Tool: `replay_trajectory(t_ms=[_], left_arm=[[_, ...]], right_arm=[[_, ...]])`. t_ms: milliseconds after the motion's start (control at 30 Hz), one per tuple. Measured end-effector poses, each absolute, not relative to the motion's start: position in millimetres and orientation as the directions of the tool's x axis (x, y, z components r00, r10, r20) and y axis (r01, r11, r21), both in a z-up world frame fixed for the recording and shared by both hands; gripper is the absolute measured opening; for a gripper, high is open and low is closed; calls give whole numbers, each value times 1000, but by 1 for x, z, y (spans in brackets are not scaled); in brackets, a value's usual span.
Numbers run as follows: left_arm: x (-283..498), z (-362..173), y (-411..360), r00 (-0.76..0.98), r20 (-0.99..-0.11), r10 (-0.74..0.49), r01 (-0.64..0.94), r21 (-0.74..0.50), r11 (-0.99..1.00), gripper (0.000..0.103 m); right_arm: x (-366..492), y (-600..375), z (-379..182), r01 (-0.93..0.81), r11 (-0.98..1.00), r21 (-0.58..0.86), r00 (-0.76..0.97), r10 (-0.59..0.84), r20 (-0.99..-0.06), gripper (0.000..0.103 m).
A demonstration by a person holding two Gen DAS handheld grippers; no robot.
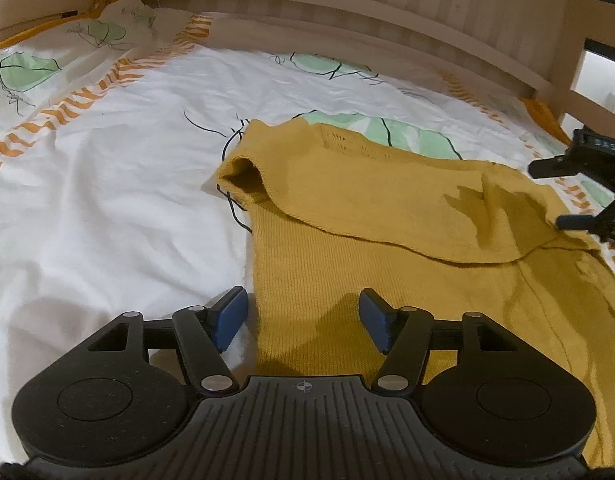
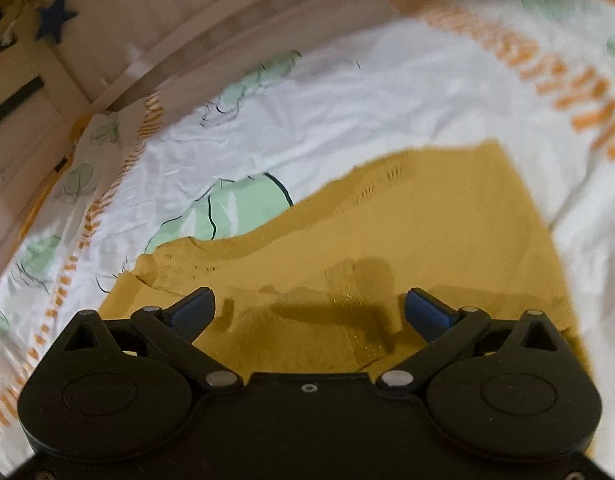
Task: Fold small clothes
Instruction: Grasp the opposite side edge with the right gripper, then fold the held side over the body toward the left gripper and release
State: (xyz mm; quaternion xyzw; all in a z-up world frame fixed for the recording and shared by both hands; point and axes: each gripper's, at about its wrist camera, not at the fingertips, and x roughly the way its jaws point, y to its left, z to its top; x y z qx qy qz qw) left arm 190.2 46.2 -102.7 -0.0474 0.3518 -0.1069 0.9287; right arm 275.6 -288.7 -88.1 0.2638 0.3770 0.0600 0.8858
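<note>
Above the mustard sweater (image 1: pixel 387 208), both grippers' jaws spread wide, gripping nothing.

The garment (image 1: pixel 387 248) is spread on the bedsheet (image 1: pixel 107 200), with 1 layer folded over its far part. The left gripper (image 1: pixel 301 320) is held over the garment's near left edge. The right gripper (image 1: pixel 579 184) is placed at its far right. A headboard (image 1: pixel 347 8) is set beyond the sheet.
</note>
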Motion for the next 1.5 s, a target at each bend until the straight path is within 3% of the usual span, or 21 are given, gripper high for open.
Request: replay_trajectory(t_ms=[200, 267, 367, 433, 467, 500, 533, 800, 1000, 1200, 1367, 1500], left_arm=[[191, -102, 46, 727, -645, -234, 164, -167, 972, 61], [191, -102, 45, 725, -647, -235, 163, -170, 972, 61], [191, -102, 45, 726, -647, -234, 163, -168, 972, 61], [191, -102, 45, 726, -647, -234, 163, -169, 972, 61], [191, -102, 45, 725, -647, -235, 162, -171, 972, 61], [192, -102, 45, 724, -648, -236, 163, -171, 972, 62], [192, -102, 45, 723, -648, -238, 165, -173, 971, 62], [196, -100, 50, 706, -655, -270, 165, -219, 962, 66], [198, -99, 49, 699, -662, -271, 163, -222, 961, 68], [199, -96, 47, 686, -678, -265, 176, -198, 964, 69], [201, -88, 59, 659, -672, -338, 149, -324, 934, 68], [196, -75, 71, 677, -611, -410, 144, -436, 888, 68]], right_arm=[[273, -300, -100, 132, 788, 601, 715, 344, -608, 101], [277, -300, -101, 125, 791, 599, 710, 350, -611, 96], [280, -301, -101, 115, 790, 603, 703, 364, -611, 71], [283, -303, -102, 113, 772, 626, 690, 392, -608, 46], [284, -303, -103, 107, 763, 637, 680, 411, -607, 39], [285, -302, -103, 94, 758, 645, 673, 430, -602, 24], [284, -301, -102, 82, 763, 641, 674, 431, -600, 18], [276, -296, -46, -36, 893, 448, 717, 336, -611, 14], [285, -318, -25, 57, 963, 263, 730, 139, -669, 14], [298, -328, -44, 98, 964, 247, 701, 109, -704, 14], [297, -329, -56, 116, 967, 229, 685, 89, -723, 14], [295, -336, -58, 131, 968, 213, 693, 64, -718, 14]])
